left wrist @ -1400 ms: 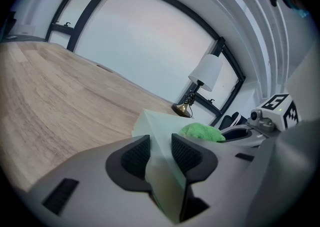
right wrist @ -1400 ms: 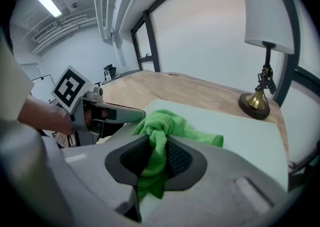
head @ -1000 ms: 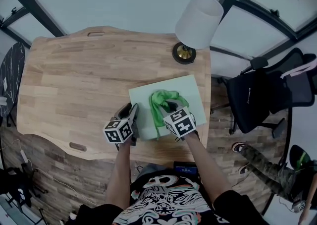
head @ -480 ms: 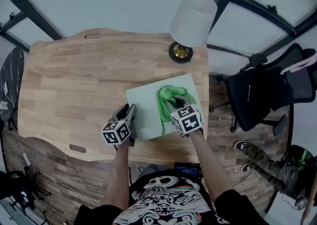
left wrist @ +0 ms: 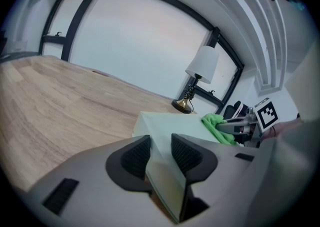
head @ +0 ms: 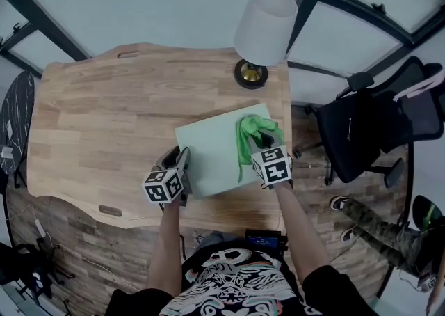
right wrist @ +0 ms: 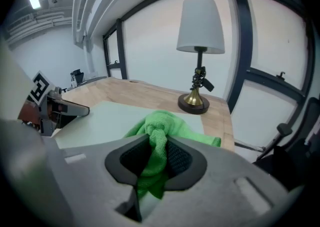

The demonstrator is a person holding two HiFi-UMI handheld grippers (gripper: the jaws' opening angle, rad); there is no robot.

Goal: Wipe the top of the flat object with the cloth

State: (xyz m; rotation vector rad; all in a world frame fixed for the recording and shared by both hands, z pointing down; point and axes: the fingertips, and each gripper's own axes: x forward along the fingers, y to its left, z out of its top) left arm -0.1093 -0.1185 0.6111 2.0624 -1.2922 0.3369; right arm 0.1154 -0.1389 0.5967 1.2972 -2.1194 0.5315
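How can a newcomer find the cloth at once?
Start at the wooden table, then find the pale green flat board near the lamp. The cloth lies on the board's right edge, the only bright green, crumpled thing there.

Office-like room. Wooden tabletop [head: 104, 120] carries a shaded lamp [head: 264, 19]; a black swivel chair [head: 361, 133] stands beside it on plank floor [head: 49, 231]. Tall dark-framed windows [left wrist: 140, 46] behind.

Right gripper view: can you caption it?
Right claw pinching a green cloth on the pale flat board, lamp behind.
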